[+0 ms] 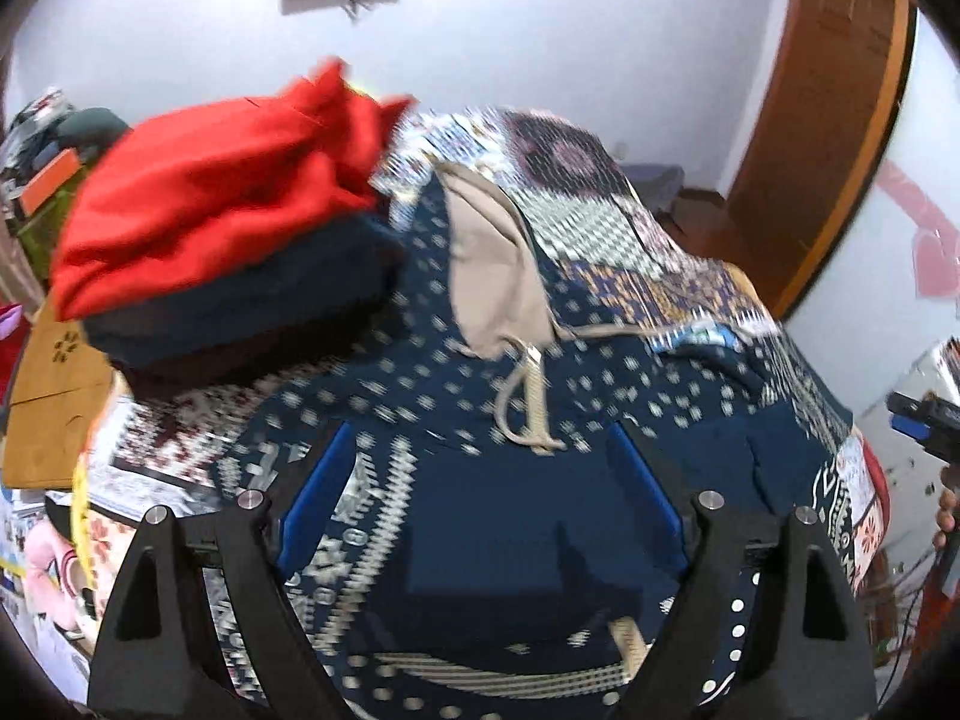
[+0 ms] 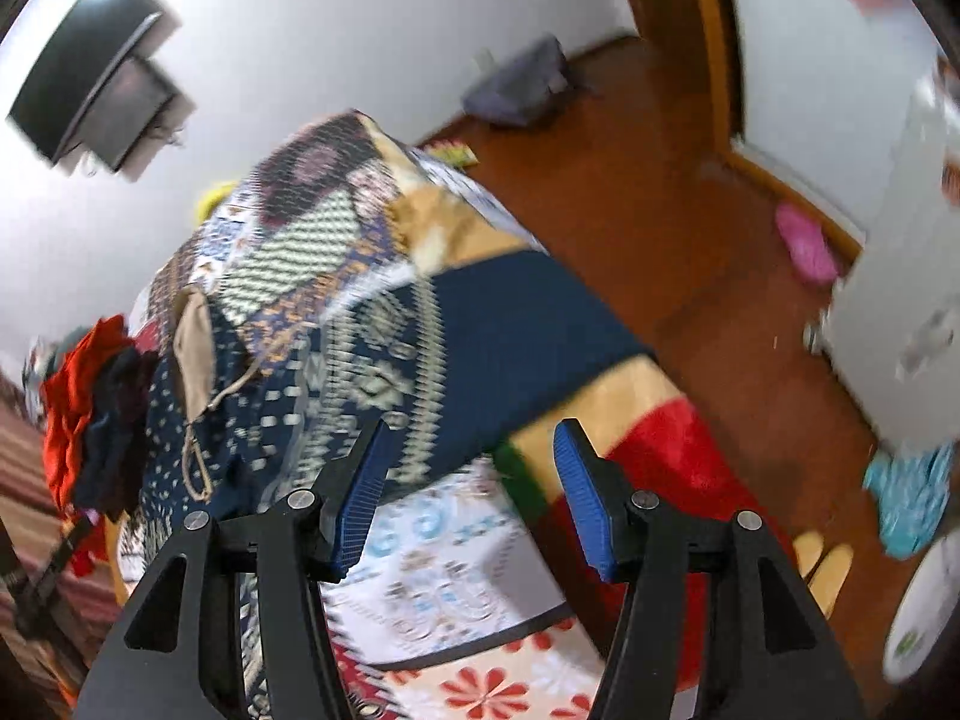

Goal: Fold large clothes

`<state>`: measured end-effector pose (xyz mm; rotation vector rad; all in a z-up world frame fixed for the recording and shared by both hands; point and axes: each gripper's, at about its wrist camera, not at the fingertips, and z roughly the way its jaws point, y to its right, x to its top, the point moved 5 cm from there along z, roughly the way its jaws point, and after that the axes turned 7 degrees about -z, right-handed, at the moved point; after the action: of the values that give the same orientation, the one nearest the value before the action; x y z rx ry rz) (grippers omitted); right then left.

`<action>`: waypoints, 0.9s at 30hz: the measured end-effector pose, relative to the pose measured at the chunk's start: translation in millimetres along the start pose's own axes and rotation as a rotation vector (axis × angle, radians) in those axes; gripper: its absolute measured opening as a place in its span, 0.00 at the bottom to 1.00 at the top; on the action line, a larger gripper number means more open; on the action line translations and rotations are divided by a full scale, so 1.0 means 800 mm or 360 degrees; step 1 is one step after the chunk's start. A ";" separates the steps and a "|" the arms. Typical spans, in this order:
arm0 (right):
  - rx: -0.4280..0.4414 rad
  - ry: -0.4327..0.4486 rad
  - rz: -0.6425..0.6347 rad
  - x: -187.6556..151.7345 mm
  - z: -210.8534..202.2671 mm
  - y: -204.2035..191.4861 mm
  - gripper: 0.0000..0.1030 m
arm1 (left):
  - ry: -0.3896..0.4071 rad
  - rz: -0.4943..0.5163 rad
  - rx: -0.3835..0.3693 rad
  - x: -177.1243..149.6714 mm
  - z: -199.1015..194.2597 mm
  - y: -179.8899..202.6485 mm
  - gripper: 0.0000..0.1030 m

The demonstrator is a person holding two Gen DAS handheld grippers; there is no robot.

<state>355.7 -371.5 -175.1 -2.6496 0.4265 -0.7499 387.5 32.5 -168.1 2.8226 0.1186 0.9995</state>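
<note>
Both grippers, left gripper point(image 1: 480, 480) and right gripper point(image 2: 471, 498), hang spread and empty over our navy patterned drawstring garment point(image 1: 510, 510) on the quilted bed point(image 1: 600, 210); a careless pinch could snag its cord point(image 1: 528, 402).

right gripper point(image 2: 474, 480) low in the frame, black arms, blue ribbed pads point(image 2: 585, 504) standing apart with nothing between them, hanging above the near edge of a patchwork bedcover point(image 2: 444, 570). spread over that cover, a navy patterned garment point(image 2: 384, 354) with a plain dark blue panel toward the right edge, beige hood lining point(image 2: 195, 354) and drawstring point(image 2: 195, 468) at its left. further left, a heap of red and dark clothes point(image 2: 90, 414). brown wooden floor point(image 2: 690, 276) to the right, pink slipper point(image 2: 804, 243) near the wall, grey bundle point(image 2: 519, 84) in the far corner, dark screen point(image 2: 90, 66) on the white wall. all blurred
</note>
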 end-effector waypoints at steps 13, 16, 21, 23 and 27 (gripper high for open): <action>0.0006 -0.0080 0.0251 0.029 0.077 0.041 0.51 | -0.0210 0.0000 -0.0021 -0.039 0.062 0.013 0.83; -0.0079 -0.0066 0.0243 0.039 0.087 0.043 0.50 | -0.0229 -0.0015 -0.0011 -0.042 0.069 0.008 0.83; -0.0208 -0.0013 0.0258 0.053 0.086 0.049 0.20 | -0.0253 -0.0043 -0.0018 -0.047 0.071 0.001 0.83; -0.0216 0.0014 0.0257 0.056 0.079 0.046 0.11 | -0.0249 -0.0057 -0.0023 -0.048 0.068 -0.002 0.83; -0.0261 0.0168 0.0136 0.069 0.036 0.018 0.08 | -0.0225 -0.0078 -0.0039 -0.048 0.061 -0.009 0.83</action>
<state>413.9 -397.9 -180.0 -2.7297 0.6510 -0.8642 388.1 29.8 -230.5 2.8419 0.1578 0.7832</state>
